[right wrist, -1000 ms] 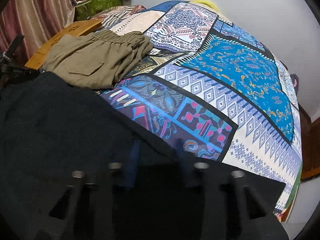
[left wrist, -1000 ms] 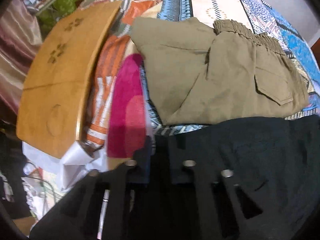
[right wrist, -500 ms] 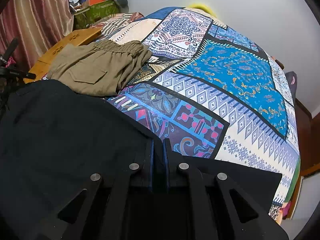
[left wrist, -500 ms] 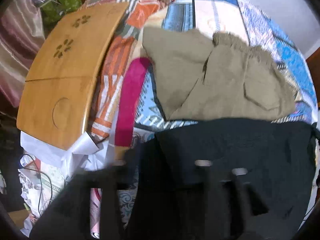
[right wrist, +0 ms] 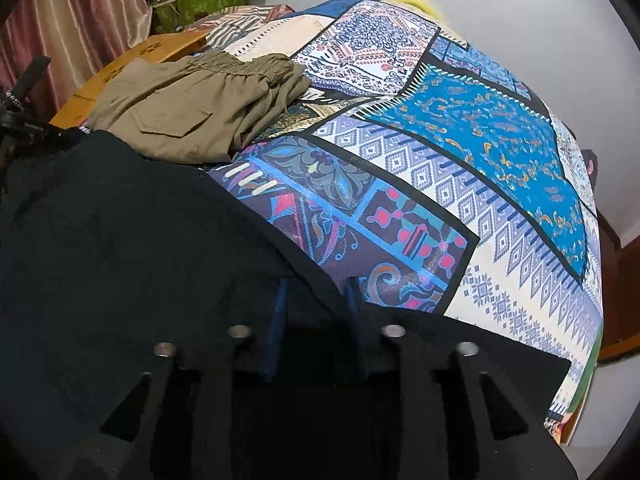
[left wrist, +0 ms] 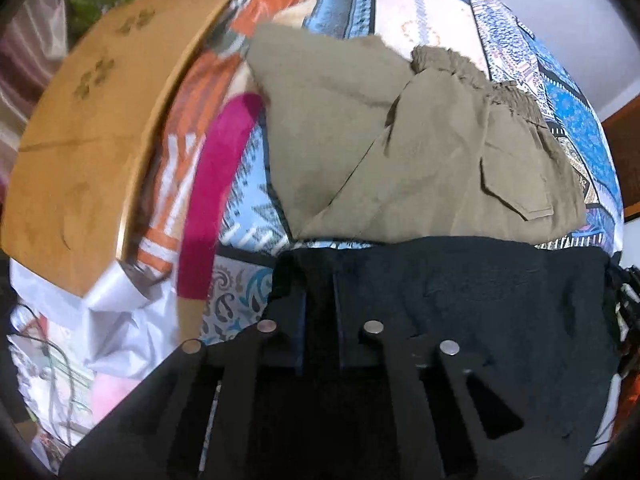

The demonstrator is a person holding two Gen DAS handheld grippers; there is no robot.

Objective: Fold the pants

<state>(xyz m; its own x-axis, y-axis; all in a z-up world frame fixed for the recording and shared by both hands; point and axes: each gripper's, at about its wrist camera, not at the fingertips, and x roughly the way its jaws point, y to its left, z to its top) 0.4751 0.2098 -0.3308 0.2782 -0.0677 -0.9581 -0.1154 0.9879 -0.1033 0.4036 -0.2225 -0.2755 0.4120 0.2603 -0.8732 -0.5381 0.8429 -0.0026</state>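
Observation:
Black pants [left wrist: 460, 304] lie flat on the patterned bedspread, close in front of both cameras; they also fill the lower left of the right wrist view [right wrist: 120, 248]. My left gripper [left wrist: 320, 292] sits at the pants' left edge, its jaws a narrow gap apart with black cloth between them. My right gripper [right wrist: 316, 300] sits at the pants' right edge with its jaws apart over the cloth. Folded olive pants [left wrist: 400, 152] lie just beyond the black ones, also seen in the right wrist view [right wrist: 192, 108].
A wooden lap table [left wrist: 88, 128] stands at the left of the bed, also in the right wrist view [right wrist: 132, 60]. A magenta cloth strip [left wrist: 216, 184] and white bags [left wrist: 112, 320] lie beside it. The bedspread [right wrist: 460, 152] stretches right to the wall.
My right gripper was shut half a second ago and its jaws now stand apart. The left view has shifted slightly; the black pants stay spread on the bed.

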